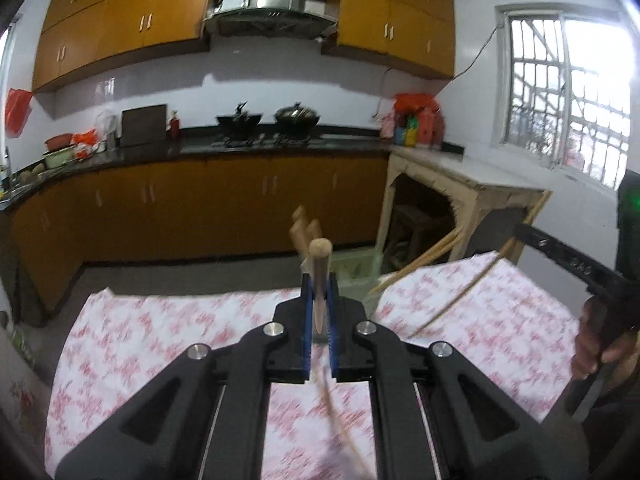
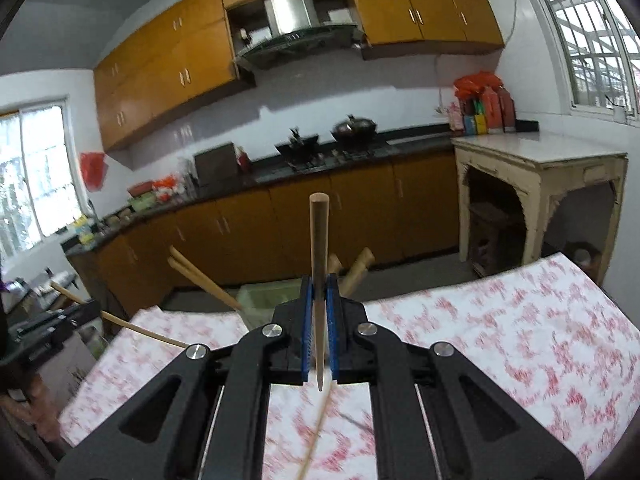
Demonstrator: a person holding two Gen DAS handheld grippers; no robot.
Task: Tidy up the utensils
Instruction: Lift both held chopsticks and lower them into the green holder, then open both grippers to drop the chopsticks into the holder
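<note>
Wooden chopsticks are what this comes down to, one pinched in each gripper above the red-flowered cloth (image 1: 168, 344). On the left, the left gripper (image 1: 319, 312) has its blue pads closed tight on a chopstick (image 1: 320, 276), thick end up and forward, thin end trailing down behind the jaws toward the cloth. Just beyond it sits the pale green holder (image 1: 360, 276) at the far edge of the table, with a few wooden handles (image 1: 304, 228) already leaning out of it. On the right, the right gripper (image 2: 319, 320) is likewise clamped on a second chopstick (image 2: 319, 264), gripped low so most of its length stands free above the pads. To my eye the danger is there: a smooth tapered stick held near its thin end could pivot or slide out if swung quickly. The holder (image 2: 264, 300) looks light and crowded, so a careless drop could knock the leaning sticks or tip it off the edge. Two arms converging on one small opening could also clash. More loose sticks (image 2: 316, 440) lie on the cloth beneath.
</note>
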